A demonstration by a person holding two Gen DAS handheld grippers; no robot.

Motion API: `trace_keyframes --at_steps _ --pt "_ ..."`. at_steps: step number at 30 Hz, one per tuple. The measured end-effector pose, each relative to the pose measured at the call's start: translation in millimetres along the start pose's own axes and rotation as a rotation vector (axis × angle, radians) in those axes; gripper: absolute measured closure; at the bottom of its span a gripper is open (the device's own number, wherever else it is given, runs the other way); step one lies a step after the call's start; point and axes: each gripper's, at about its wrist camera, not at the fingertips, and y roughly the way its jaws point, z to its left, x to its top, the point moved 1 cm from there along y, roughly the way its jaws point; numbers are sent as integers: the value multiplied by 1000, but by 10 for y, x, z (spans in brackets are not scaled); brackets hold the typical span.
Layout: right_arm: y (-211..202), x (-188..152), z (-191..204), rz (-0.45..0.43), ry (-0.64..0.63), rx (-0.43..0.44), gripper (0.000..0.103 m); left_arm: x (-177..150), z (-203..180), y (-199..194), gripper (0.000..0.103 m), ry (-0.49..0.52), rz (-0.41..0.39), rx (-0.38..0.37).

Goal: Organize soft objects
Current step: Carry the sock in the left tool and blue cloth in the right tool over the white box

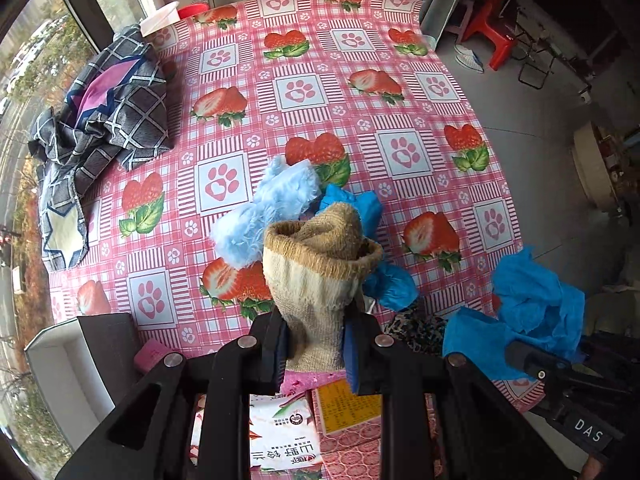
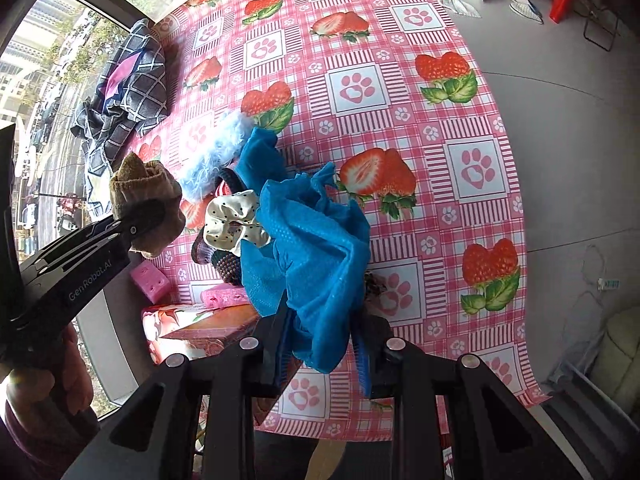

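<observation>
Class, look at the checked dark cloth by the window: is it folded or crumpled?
Crumpled. The checked cloth lies in a loose, creased heap on the table, with no neat edges.

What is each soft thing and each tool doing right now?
Left tool: shut on the beige sock.
Beige sock: held up, cuff open.
Right tool: shut on the blue mesh cloth.
Blue mesh cloth: bunched, held up.
Fluffy light-blue cloth: lying on the table.
Dotted scrunchie: lying in the pile.
Checked blanket: crumpled.
</observation>
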Motion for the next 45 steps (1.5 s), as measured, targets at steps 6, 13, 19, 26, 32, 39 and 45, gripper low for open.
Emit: trace_keyframes --at_steps 6,13,19,26,32,39,45 --pt "-123 -194 -347 -12 29 4 75 -154 -566 -158 78 108 -10 -28" --pt "-246 -406 -670 -30 43 21 75 -366 -1092 -287 78 199 -9 -34" --pt "-290 -571 -918 -29 54 19 75 -585 -1424 -312 78 242 11 -42" --pt "-271 -743 -1149 -5 42 25 75 -933 -1693 -253 78 266 68 -43" --pt "-293 -860 -1249 1 0 29 75 -1140 -1814 -258 78 234 80 -39" --pt "-213 -995 -1259 31 -47 39 75 -1393 -1800 -231 78 197 106 -22" --pt "-163 -1082 -1135 46 -80 44 75 -1541 -1660 -266 78 181 103 -13"
